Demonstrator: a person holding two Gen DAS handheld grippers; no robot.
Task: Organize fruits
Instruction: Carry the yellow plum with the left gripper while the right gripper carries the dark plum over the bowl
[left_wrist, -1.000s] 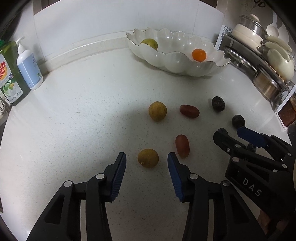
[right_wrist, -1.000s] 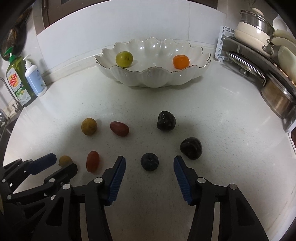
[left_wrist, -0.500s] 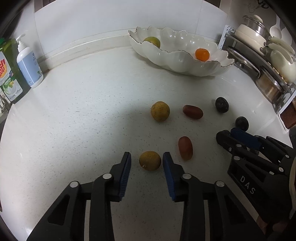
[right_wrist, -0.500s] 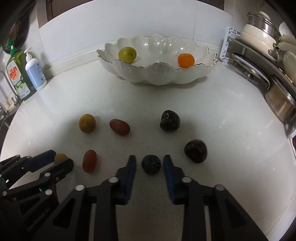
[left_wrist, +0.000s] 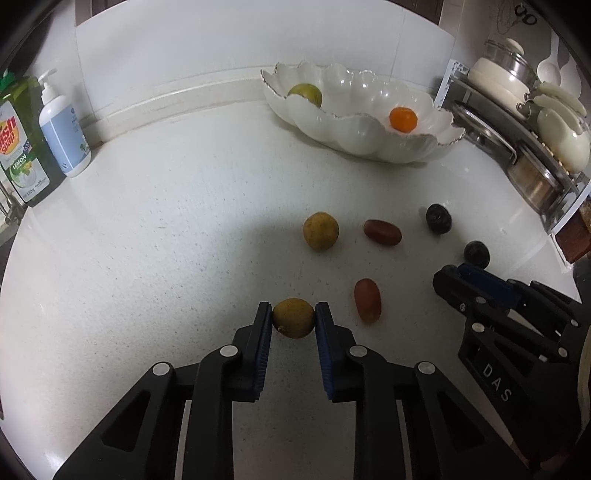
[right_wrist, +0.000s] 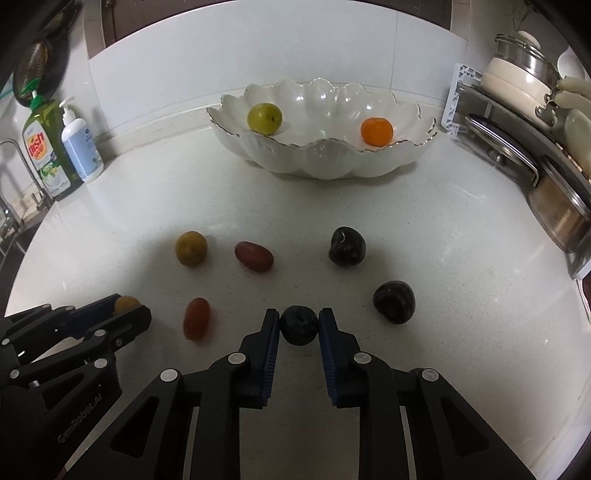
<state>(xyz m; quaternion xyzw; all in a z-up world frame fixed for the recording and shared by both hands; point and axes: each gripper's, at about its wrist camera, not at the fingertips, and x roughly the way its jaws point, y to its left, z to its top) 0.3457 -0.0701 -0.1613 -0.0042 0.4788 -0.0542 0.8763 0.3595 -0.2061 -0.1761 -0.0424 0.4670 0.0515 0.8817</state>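
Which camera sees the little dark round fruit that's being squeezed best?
The right wrist view: the dark round fruit sits close and centred there, pinched between the blue pads of the right hand-held gripper. In the left wrist view that gripper blocks it completely; only two other dark fruits show.

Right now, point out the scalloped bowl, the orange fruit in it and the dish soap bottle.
scalloped bowl (right_wrist: 332, 162): right wrist view, front outer wall.
orange fruit (right_wrist: 376, 131): right wrist view, centre of its skin.
dish soap bottle (right_wrist: 46, 155): right wrist view, front label.
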